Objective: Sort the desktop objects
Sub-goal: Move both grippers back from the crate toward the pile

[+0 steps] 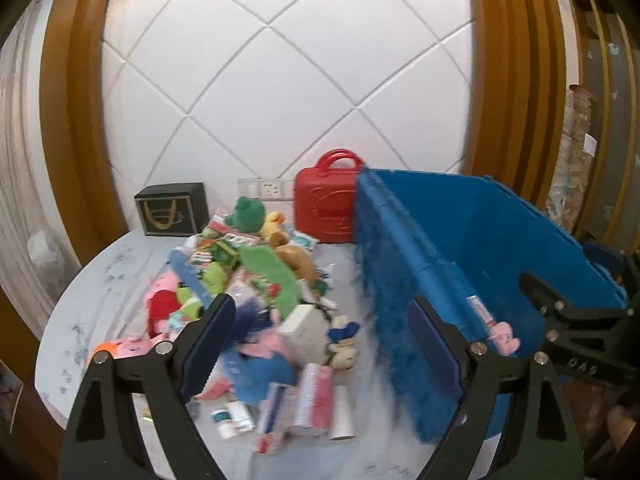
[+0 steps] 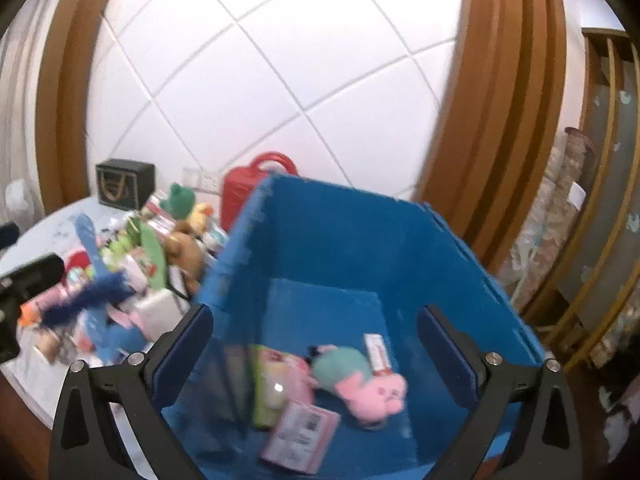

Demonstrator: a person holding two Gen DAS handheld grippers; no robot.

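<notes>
The right tool (image 2: pixel 314 338) hangs over the blue bin (image 2: pixel 400 240) with its fingers spread wide and nothing between them; it touches nothing. The left tool (image 1: pixel 324 332) is also wide open and empty, and it points at the near right part of the pile (image 1: pixel 256 300), with the bin wall just to its right. I judge that the step in hand is to fetch the next thing from the pile, since both tools are free. To do it well, take one thing that lies loose at the near edge, for example the white box (image 1: pixel 306 322), and not a thing buried under others. Close on its narrow sides, lift straight up so the neighbours do not follow, then carry it over the bin rim before letting go. The picture is blurred here, so the exact edges are hard to tell. Inside the bin lie already a pink plush (image 2: pixel 370 390), a pink packet (image 2: pixel 300 436), a green packet (image 2: pixel 268 384) and a small box (image 2: pixel 378 352). Most of the things are not yet sorted and lie heaped on the desk (image 1: pixel 100 280), left of the bin. At the far side stand a red case (image 1: pixel 326 204) and a black box (image 1: pixel 172 210).
</notes>
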